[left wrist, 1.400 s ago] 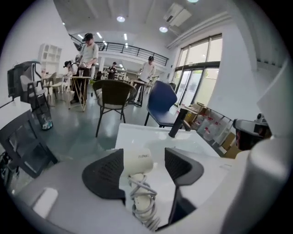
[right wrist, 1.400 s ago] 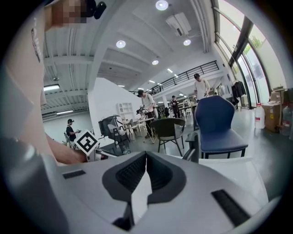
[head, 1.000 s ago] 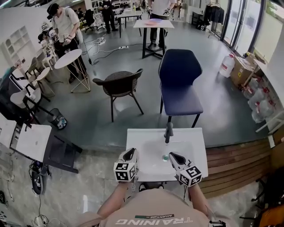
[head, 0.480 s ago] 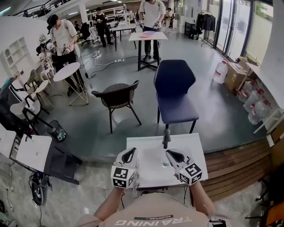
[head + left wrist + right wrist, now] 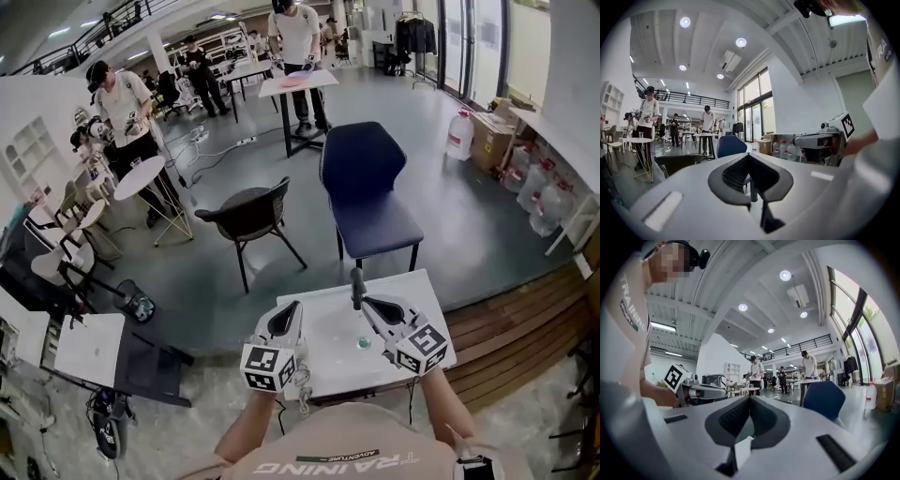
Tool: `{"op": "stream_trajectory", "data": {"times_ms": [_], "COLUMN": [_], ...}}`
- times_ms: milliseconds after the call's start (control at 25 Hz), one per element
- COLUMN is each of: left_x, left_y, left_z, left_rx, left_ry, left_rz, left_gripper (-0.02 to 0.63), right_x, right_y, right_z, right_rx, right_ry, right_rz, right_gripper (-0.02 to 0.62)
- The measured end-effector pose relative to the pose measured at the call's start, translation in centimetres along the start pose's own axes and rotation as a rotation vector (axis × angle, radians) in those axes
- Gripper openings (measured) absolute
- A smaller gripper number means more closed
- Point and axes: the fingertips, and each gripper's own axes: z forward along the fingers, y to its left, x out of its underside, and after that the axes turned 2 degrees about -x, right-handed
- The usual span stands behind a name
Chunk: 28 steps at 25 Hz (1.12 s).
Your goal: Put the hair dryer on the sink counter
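The counter (image 5: 422,292) lies under and just ahead of both grippers, with its basin (image 5: 323,347) sunk between them. We hold the left gripper (image 5: 289,314) over the basin's left side and the right gripper (image 5: 370,305) over its right. In each gripper's own view the jaws meet tip to tip with nothing between them. The faucet (image 5: 356,286) stands just ahead of the right gripper's tip, and the drain (image 5: 364,343) sits below that gripper on its inner side. We see the dryer in no view, so it is somewhere away from both grippers. We expect a stiff, smooth plastic shell, fairly light but nose-heavy, with a trailing cord. We would grip the handle just below the barrel, across its flatter sides, to stop it swinging or slipping
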Motion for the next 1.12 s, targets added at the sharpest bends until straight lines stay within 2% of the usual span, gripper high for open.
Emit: {"op": "stream_trajectory", "data": {"times_ms": [120,320,1120], "left_x": [-0.6,-0.8,1.3], "left_y": [0.3,0.8,1.5], "left_z": [-0.1,-0.5,-0.5], "left_rx": [-0.025,-0.046,-0.039], "left_ry": [-0.029,-0.039,0.025], "left_rz": [0.001,-0.002,-0.019], "left_gripper": [0.008,0.008,0.008], "right_x": [-0.1,0.5,0.5], "right_y": [0.1,0.3,0.0], "right_z": [-0.3,-0.7,-0.8], "right_rx": [0.022,0.023,0.028], "right_ry": [0.000,0.006,0.013], "right_rz": [-0.042,-0.032,-0.044], "right_gripper": [0.005,0.005,0.005]}}
